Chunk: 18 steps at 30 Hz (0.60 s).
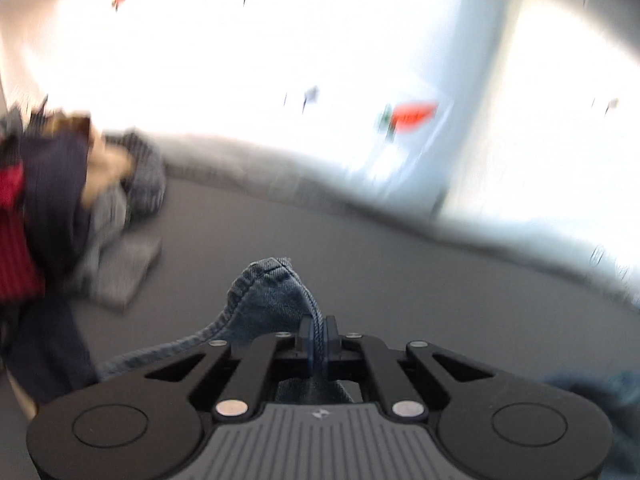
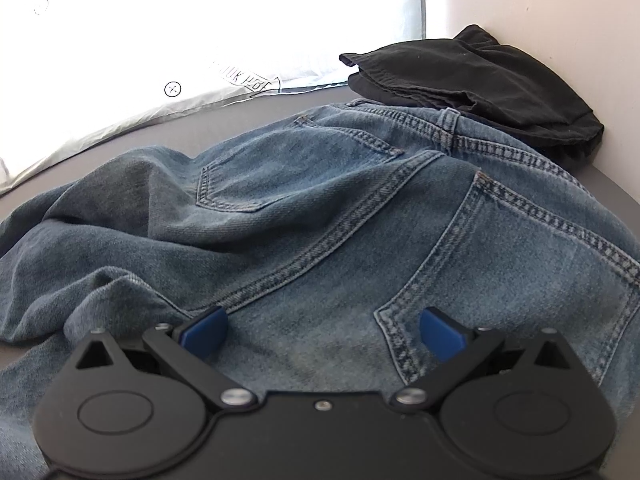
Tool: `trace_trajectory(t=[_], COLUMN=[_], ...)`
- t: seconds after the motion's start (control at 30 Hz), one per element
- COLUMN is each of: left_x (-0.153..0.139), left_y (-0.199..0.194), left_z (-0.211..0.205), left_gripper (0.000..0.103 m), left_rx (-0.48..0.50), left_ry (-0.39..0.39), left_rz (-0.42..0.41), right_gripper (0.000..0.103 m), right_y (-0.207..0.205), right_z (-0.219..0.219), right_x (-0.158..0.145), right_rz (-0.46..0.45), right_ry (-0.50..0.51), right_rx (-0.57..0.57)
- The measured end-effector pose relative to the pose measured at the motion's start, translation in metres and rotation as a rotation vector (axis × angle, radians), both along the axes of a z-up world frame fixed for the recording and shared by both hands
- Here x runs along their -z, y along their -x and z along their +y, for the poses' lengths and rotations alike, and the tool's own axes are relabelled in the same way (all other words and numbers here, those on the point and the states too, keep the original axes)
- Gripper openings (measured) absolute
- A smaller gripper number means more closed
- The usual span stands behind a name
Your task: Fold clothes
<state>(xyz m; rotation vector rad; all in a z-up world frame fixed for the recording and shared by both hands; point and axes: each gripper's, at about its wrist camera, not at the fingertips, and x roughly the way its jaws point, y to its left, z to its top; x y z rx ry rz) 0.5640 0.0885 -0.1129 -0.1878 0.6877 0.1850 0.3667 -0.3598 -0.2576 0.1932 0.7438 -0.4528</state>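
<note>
Across the grey surface (image 2: 168,128) a pair of blue jeans (image 2: 320,208) lies spread seat-up, both back pockets showing, the cloth rumpled toward the left of the right wrist view. White printed bedding (image 2: 200,40) lines the far edge, and a folded black garment (image 2: 480,80) sits just past the waistband, touching or nearly touching it, against the wall. In the left wrist view a blurred pile of mixed clothes (image 1: 80,208) sits off to the left.

The step in hand looks like the first fold: the left gripper (image 1: 319,338) has its fingers clamped on a stitched denim edge (image 1: 272,292), raised clear of the surface, while the right gripper (image 2: 322,330) hovers low over the seat with its blue pads (image 2: 204,334) wide apart, gripping nothing.

Next, I judge, the lifted edge needs carrying over to lie on the rest of the jeans, with the right gripper pinning or smoothing the seat. The black garment crowds the waistband and could be caught or dragged; the creases on the left will need flattening first.
</note>
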Motion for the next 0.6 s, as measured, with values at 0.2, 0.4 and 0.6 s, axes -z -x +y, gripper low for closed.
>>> trace_trajectory(t=[0.2, 0.4, 0.6], left_x=[-0.093, -0.017, 0.073], left_y=[0.028, 0.061, 0.119], left_z=[0.012, 0.06, 0.128], left_gripper=[0.004, 0.009, 0.011], left_rx=[-0.024, -0.214, -0.521], left_ry=[0.016, -0.033, 0.19], left_rz=[-0.303, -0.035, 0.243], right_gripper=[0.103, 0.103, 0.103], right_y=[0.003, 0.004, 0.003], right_z=[0.001, 0.001, 0.001], right_x=[0.0, 0.001, 0.001], right_rz=[-0.009, -0.02, -0.017], right_ry=[0.005, 0.011, 0.01], right_rx=[-0.001, -0.002, 0.0])
